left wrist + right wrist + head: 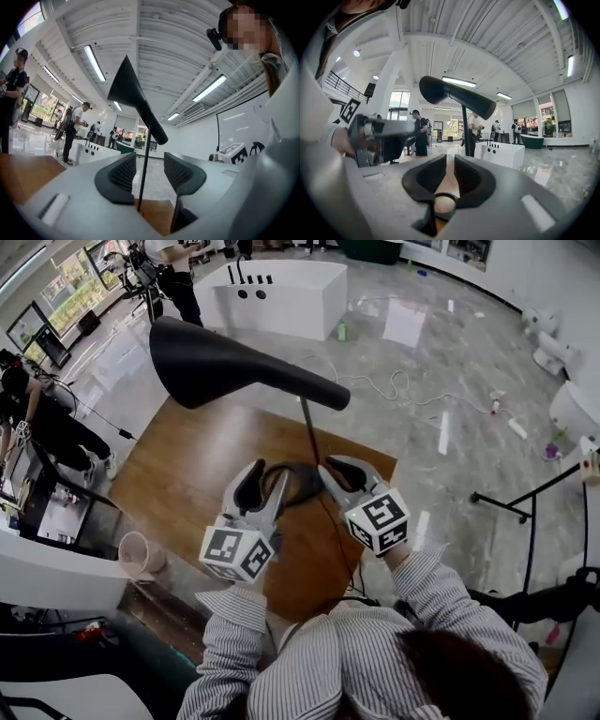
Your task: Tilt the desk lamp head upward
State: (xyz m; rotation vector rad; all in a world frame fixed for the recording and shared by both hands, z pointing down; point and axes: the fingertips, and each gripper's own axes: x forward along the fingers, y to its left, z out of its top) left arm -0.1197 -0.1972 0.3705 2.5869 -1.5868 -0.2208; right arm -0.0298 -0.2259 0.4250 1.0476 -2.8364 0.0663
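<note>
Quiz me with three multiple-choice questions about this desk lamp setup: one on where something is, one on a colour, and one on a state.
1. Where does the desk lamp stand?
A on a chair
B on the wooden table
C on a shelf

2. What colour is the lamp head?
A white
B red
C black

3. How are the left gripper's fingers?
A apart, pressing on nothing
B clamped on the lamp head
C shut on a cloth

Answers:
1 B: the head view shows it resting on the brown tabletop.
2 C: the head is black in every view.
3 A: the left gripper view shows a wide gap, with the thin stem seen through it, untouched.
</note>
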